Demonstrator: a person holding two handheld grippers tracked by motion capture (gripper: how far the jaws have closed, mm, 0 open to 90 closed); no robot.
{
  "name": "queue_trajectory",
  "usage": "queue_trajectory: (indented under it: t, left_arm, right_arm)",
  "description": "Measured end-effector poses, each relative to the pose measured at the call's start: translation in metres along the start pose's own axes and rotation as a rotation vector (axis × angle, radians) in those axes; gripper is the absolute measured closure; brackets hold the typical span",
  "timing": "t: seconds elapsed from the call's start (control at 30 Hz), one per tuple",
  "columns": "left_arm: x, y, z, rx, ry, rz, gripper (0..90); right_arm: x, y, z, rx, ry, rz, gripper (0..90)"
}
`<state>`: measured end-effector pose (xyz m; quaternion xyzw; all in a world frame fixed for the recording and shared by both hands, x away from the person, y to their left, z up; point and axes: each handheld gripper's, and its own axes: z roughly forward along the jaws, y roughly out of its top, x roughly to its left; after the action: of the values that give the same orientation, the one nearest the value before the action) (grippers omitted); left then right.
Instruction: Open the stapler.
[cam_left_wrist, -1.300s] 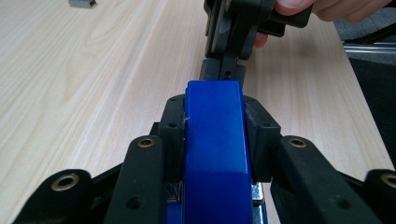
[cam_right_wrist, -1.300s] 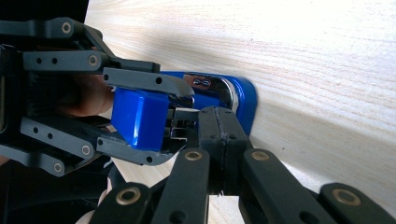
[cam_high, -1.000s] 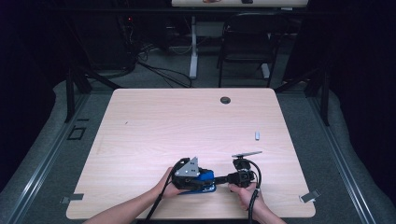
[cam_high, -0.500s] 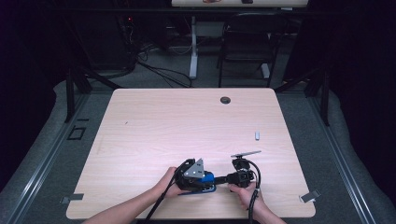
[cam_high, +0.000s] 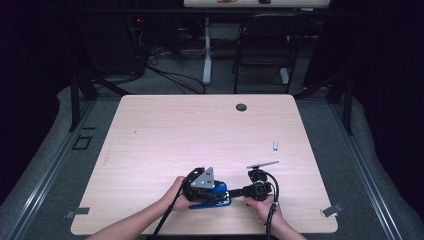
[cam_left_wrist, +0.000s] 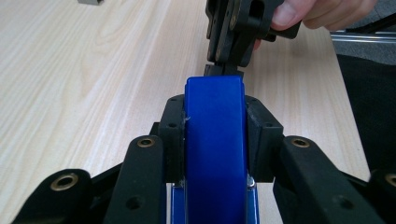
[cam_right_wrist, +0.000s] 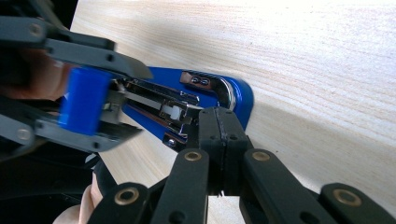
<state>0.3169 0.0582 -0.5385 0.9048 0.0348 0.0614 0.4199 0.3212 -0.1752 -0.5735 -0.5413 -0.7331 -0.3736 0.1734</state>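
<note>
Now, left gripper (cam_left_wrist: 215, 140) clamped on blue stapler (cam_left_wrist: 215, 154), right gripper (cam_right_wrist: 219, 140) closed, staple tray exposed.

Looking like a lab: pale wooden table (cam_high: 165, 130) sitting on grey carpet (cam_high: 45, 165), cables (cam_high: 170, 75) trailing, black chair (cam_high: 260, 50) standing upper centre.

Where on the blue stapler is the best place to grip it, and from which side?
Grip the blue stapler across its narrow body, one jaw on each flat side, coming in along its length from the rear end. Those sides are parallel and fit between the pads, as the left gripper shows. This probably leaves the front end clear, where the shut right gripper meets the metal parts.
</note>
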Motion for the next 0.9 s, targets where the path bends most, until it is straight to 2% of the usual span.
queue_trajectory:
  t: [0.07, 0.33, 0.43, 0.53, 0.57, 0.7, 0.9]
  left_arm:
    - [0.000, 0.001, -0.004, 0.003, 0.002, 0.002, 65.2]
    - [0.000, 0.003, -0.008, 0.011, 0.004, 0.003, 65.2]
    - [0.000, 0.003, -0.009, 0.015, 0.005, 0.005, 65.2]
    - [0.000, 0.004, -0.010, 0.018, 0.008, 0.007, 65.1]
    - [-0.001, 0.004, -0.010, 0.020, 0.011, 0.013, 65.0]
    - [-0.001, 0.004, -0.010, 0.021, 0.012, 0.016, 64.9]
    - [-0.001, 0.006, -0.009, 0.033, 0.019, 0.013, 64.9]
  right_arm:
    - [0.002, 0.000, 0.000, 0.003, -0.011, -0.013, 90.0]
    - [0.001, 0.001, 0.000, 0.007, -0.022, -0.014, 86.0]
    - [0.005, 0.002, -0.002, 0.010, -0.044, -0.043, 82.9]
    - [0.009, 0.004, -0.008, -0.027, -0.046, -0.066, 78.1]
    - [0.013, 0.005, -0.012, -0.043, -0.058, -0.093, 75.4]
    - [0.018, 0.006, -0.015, -0.073, -0.063, -0.131, 72.6]
    - [0.023, 0.008, -0.016, -0.075, -0.078, -0.180, 71.0]
